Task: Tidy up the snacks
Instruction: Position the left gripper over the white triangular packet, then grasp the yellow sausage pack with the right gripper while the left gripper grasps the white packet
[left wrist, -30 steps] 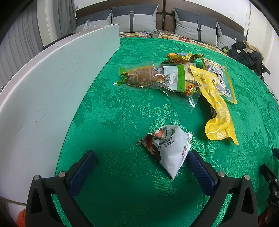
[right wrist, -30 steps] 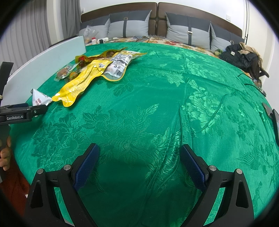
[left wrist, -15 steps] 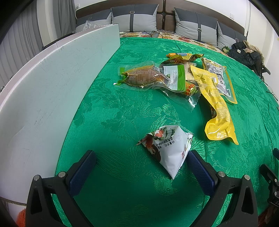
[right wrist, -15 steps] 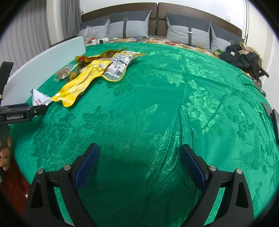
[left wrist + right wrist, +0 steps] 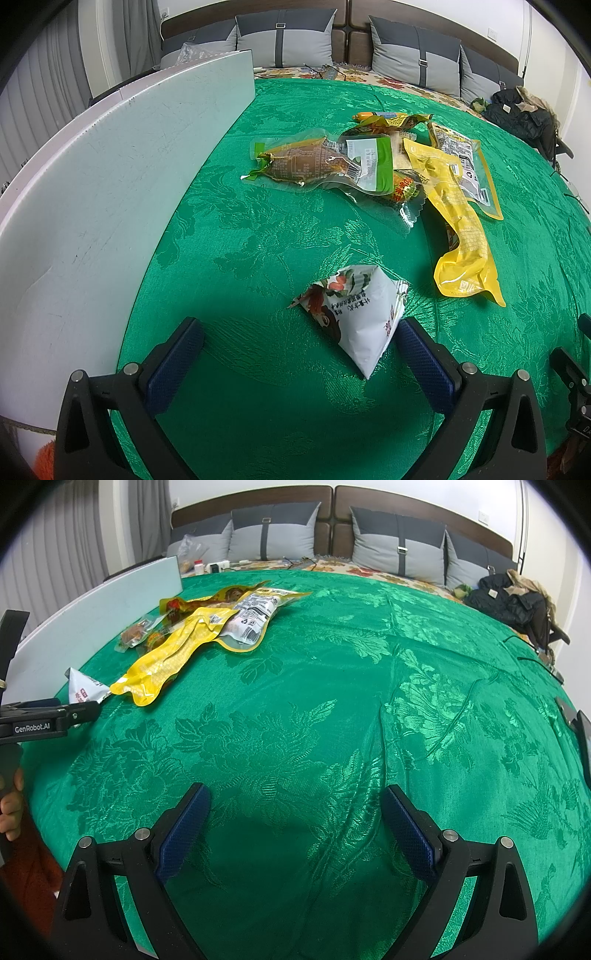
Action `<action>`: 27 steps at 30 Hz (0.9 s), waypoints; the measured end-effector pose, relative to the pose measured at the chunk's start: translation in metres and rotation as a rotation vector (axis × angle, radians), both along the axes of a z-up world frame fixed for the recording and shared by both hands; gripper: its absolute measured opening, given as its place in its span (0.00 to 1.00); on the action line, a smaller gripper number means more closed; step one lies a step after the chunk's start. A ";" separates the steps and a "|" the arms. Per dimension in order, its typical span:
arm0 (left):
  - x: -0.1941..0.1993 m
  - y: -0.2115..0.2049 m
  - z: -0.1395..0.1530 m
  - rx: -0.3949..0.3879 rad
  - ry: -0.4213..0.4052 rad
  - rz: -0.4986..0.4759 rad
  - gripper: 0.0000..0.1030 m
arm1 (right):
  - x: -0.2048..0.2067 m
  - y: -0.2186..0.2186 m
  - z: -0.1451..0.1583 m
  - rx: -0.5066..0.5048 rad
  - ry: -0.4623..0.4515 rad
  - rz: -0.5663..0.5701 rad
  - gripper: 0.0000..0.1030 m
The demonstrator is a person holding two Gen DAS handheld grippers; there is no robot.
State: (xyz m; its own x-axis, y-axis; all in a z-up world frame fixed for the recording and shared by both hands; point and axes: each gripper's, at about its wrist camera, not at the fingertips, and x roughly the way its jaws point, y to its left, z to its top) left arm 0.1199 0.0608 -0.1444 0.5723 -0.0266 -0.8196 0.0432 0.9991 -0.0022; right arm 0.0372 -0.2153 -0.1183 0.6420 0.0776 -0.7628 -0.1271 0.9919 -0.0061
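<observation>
A white triangular snack pack [image 5: 356, 314] lies on the green cloth [image 5: 258, 240], just ahead of my open left gripper [image 5: 297, 345], close to its right finger. Beyond it lies a pile of snacks: a long yellow pouch [image 5: 456, 221], a clear vacuum pack with a green label [image 5: 325, 164], and a clear yellow-edged bag [image 5: 463, 162]. In the right wrist view the same pile [image 5: 207, 627] lies far left, with the white pack [image 5: 83, 690] by the left gripper's finger [image 5: 51, 720]. My right gripper [image 5: 295, 823] is open and empty over bare cloth.
A white board [image 5: 110, 184] stands upright along the left side of the cloth. Grey pillows [image 5: 284, 40] and a headboard line the far end. Dark clothing [image 5: 513, 598] lies at the far right. A dark device [image 5: 583, 734] sits at the right edge.
</observation>
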 end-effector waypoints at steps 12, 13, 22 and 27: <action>-0.001 0.006 0.005 -0.066 0.016 0.004 1.00 | 0.005 -0.002 0.004 0.000 0.047 0.024 0.93; -0.002 0.007 0.006 -0.077 0.015 0.001 1.00 | 0.007 -0.003 0.005 -0.001 0.062 0.022 0.92; -0.009 0.005 0.017 -0.051 -0.028 -0.042 1.00 | 0.075 0.027 0.048 0.248 0.137 -0.017 0.91; -0.015 0.019 0.021 -0.066 -0.029 -0.021 1.00 | 0.146 0.091 0.034 0.269 0.301 0.022 0.90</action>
